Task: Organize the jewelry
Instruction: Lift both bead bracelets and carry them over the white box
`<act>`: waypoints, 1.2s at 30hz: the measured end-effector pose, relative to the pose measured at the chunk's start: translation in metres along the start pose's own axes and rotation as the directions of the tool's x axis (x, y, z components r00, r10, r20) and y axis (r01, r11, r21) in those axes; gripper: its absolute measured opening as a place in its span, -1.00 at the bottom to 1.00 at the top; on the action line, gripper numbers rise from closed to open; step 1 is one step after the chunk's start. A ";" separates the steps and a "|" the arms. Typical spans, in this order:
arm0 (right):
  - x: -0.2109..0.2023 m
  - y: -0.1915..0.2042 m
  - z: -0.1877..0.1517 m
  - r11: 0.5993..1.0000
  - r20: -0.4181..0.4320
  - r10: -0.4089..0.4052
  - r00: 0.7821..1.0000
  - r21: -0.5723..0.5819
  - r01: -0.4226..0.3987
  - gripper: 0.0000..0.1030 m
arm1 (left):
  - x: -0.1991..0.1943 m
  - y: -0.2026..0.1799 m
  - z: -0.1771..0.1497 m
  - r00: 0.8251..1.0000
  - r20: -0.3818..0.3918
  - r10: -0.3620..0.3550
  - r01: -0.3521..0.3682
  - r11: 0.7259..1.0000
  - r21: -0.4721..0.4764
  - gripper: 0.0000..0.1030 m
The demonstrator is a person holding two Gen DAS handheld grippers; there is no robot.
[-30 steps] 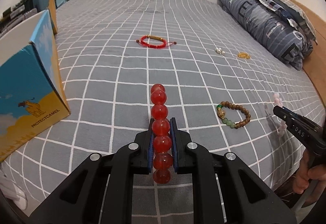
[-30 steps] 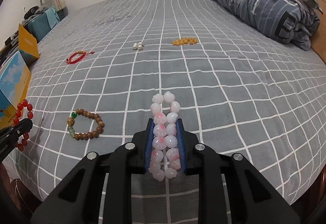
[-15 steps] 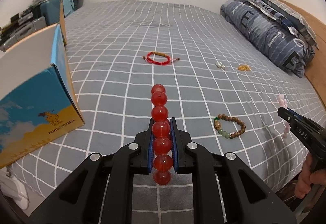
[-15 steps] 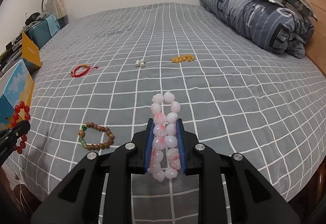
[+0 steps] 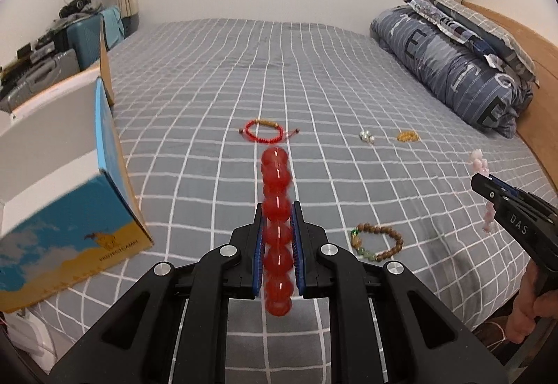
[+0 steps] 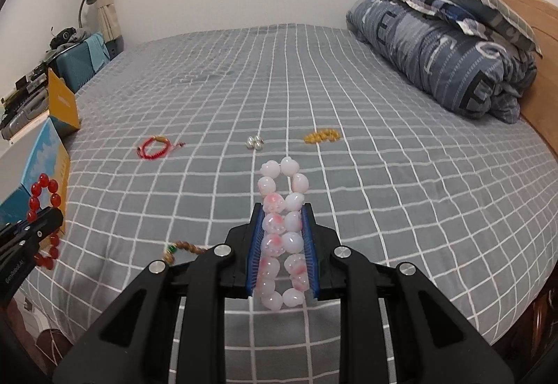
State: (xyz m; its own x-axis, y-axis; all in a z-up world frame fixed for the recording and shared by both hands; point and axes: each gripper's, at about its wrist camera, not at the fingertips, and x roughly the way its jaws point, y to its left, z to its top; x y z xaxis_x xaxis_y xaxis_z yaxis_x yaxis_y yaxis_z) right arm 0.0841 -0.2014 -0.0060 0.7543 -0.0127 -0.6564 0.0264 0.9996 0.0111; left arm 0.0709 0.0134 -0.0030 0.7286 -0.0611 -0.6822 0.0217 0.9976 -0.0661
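Still pinching the red bead bracelet (image 5: 277, 230) in the left gripper (image 5: 277, 209) and the pink bead bracelet (image 6: 281, 234) in the right gripper (image 6: 281, 213), center frame; both lifting higher off the bed (image 5: 209, 87), window now showing up top.

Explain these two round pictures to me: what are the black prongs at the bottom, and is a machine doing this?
No machine: a person holds a two-fingered tool in each hand, each with a wide-angle camera looking along its fingers. One picture comes from the left tool, the other from the right tool. The left one is clamped on a red bead bracelet, the right one on a pink bead bracelet. Each tool also shows at the edge of the other's picture. On the grey checked bed lie a wooden bead bracelet, a red cord bracelet, small pearls and a yellow bead piece. A blue and yellow box stands to the left.
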 end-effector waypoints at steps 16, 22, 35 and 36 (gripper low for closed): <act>0.000 0.039 0.025 0.999 -0.004 0.039 0.999 -0.021 -0.039 -0.60 | -0.012 0.019 0.031 1.000 0.022 0.019 -0.019 0.999 -0.033 -0.74; -0.001 0.059 0.036 0.997 0.000 0.064 0.998 -0.036 -0.064 -0.60 | -0.023 0.036 0.043 0.998 0.039 0.039 -0.037 0.998 -0.052 -0.74; -0.009 0.152 0.068 0.980 0.016 0.149 0.989 -0.132 -0.146 -0.60 | -0.052 0.103 0.059 0.989 0.065 0.136 -0.128 0.985 -0.117 -0.74; -0.010 0.161 0.070 0.978 0.018 0.158 0.987 -0.142 -0.154 -0.60 | -0.053 0.109 0.059 0.988 0.064 0.143 -0.134 0.983 -0.123 -0.74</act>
State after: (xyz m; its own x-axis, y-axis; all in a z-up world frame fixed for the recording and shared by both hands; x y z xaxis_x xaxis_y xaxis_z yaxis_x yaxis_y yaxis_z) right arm 0.1271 -0.0422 0.0550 0.7604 0.1453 -0.6329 -0.1838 0.9830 0.0049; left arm 0.0750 0.1275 0.0696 0.7665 0.0843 -0.6367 -0.1604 0.9851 -0.0627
